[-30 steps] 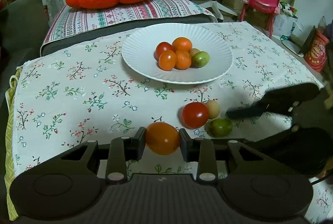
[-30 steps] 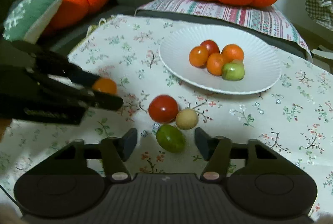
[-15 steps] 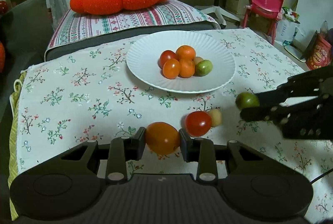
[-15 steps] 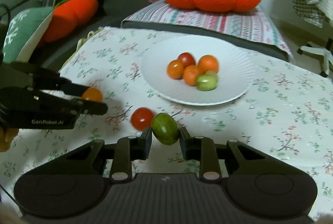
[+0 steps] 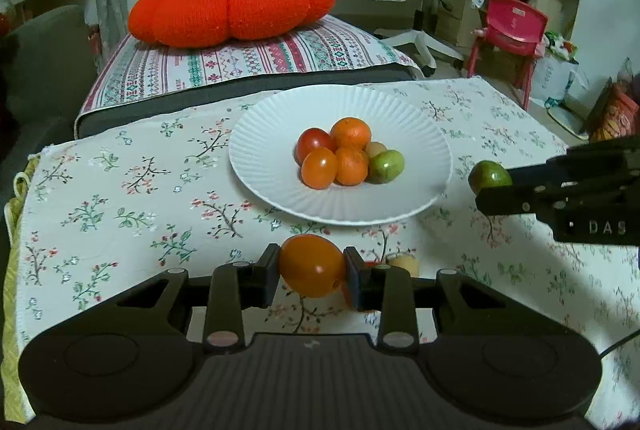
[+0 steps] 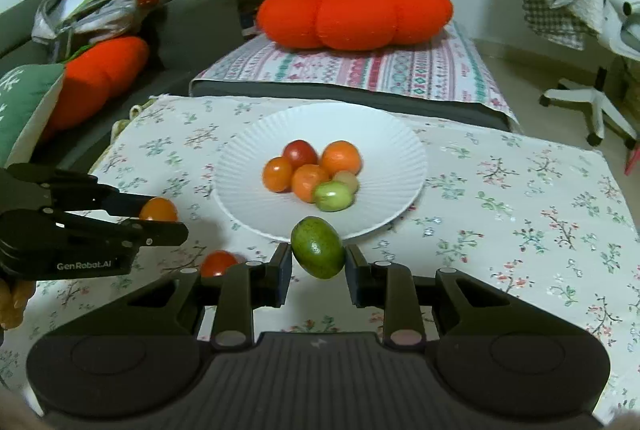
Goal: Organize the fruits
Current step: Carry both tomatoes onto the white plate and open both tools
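**Two grippers, a fruit clamped in each, in front of the plate**

At the bottom centre of the left wrist view, the black left gripper (image 5: 312, 272) is clamped on a glossy orange oval tomato (image 5: 311, 271), its two pads pressing the fruit's sides. Just behind its right finger, low in the frame, a small pale yellow round fruit (image 5: 405, 264) lies on the white floral tablecloth (image 5: 120, 190).

At the bottom centre of the right wrist view, the black right gripper (image 6: 318, 266) has just closed its jaws on a smooth green oval fruit (image 6: 318, 247), which sits tilted between the pads, held off the cloth in front of the plate's near rim. To the lower left of that frame, a round red tomato (image 6: 218, 263) rests on the cloth, partly hidden behind the gripper's left finger.

In the middle of both frames, the white ribbed round plate (image 6: 380, 146) holds a tight cluster of six small fruits (image 6: 314, 174): three orange, one red, one green, one olive-brown, touching one another.

Farther back, at upper centre, a big orange pumpkin-shaped knitted cushion (image 5: 232, 6) rests on a striped patterned pad (image 5: 248, 64).
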The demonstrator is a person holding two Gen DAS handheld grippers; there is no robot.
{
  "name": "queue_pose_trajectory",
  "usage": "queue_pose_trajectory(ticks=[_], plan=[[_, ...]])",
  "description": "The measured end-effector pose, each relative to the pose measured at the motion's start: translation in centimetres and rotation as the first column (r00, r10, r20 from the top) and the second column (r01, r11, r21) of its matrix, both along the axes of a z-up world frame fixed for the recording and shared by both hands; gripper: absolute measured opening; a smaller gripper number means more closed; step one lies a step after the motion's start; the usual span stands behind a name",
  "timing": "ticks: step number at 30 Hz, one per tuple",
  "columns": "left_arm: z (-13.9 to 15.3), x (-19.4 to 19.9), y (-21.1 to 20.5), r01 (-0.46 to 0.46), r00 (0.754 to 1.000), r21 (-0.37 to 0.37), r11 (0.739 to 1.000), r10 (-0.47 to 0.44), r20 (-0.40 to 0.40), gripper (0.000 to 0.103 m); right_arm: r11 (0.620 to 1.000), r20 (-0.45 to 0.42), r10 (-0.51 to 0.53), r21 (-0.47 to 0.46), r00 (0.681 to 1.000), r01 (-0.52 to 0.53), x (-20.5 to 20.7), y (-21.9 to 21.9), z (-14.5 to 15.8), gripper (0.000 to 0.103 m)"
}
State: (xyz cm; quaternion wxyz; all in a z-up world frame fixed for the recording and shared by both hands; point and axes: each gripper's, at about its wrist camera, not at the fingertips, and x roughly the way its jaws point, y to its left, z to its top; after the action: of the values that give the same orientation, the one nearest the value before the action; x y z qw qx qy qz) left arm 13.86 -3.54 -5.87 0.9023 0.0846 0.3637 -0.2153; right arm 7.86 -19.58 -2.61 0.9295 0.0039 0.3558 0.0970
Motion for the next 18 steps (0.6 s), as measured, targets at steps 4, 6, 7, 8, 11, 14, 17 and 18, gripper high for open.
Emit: queue_pose_trajectory(ticks=[4, 6, 7, 8, 11, 14, 17, 18], plan=[[0.0, 1.0, -0.8, -0.014, 1.0, -0.015, 1.0, 0.014, 0.013, 0.012, 1.0, 0.014, 0.004, -0.005, 1.0, -0.004, 0.5, 0.0, -0.2, 0.026], [0.0, 1.5, -1.3, -0.021, 0.999, -0.017, 1.0, 0.021, 0.024, 0.012, 1.0, 0.029, -0.001, -0.002, 1.0, 0.001, 1.0, 0.0, -0.2, 0.026], [-0.1, 1.7, -1.6, -0.023, 0.999, -0.019, 1.0, 0.024, 0.027, 0.012, 1.0, 0.037, -0.006, -0.003, 0.999, 0.006, 1.2, 0.0, -0.2, 0.026], [-0.2, 1.9, -1.9, -0.024, 0.999, -0.021, 0.999, 0.025, 0.029, 0.012, 1.0, 0.044, -0.012, -0.005, 0.999, 0.012, 1.4, 0.0, -0.2, 0.026], [-0.5, 2.4, -2.8, -0.024, 0.999, -0.023, 0.999, 0.025, 0.031, 0.012, 1.0, 0.056, -0.017, -0.016, 0.998, 0.018, 2.1, 0.0, -0.7, 0.026], [-0.7, 2.9, -3.6, -0.02, 0.999, -0.014, 1.0, 0.021, 0.042, 0.012, 0.999, 0.062, -0.006, -0.035, 0.998, 0.008, 2.6, 0.3, -1.4, 0.026], [-0.9, 3.5, -3.8, -0.025, 0.999, -0.023, 0.999, 0.026, 0.042, 0.012, 0.998, 0.068, 0.008, -0.058, 0.998, -0.004, 2.9, 0.6, -1.9, 0.026], [-1.1, 3.7, -3.9, -0.027, 0.999, -0.024, 0.999, 0.027, 0.038, 0.012, 0.998, 0.067, 0.01, -0.06, 0.998, -0.005, 3.0, 0.7, -2.1, 0.026]])
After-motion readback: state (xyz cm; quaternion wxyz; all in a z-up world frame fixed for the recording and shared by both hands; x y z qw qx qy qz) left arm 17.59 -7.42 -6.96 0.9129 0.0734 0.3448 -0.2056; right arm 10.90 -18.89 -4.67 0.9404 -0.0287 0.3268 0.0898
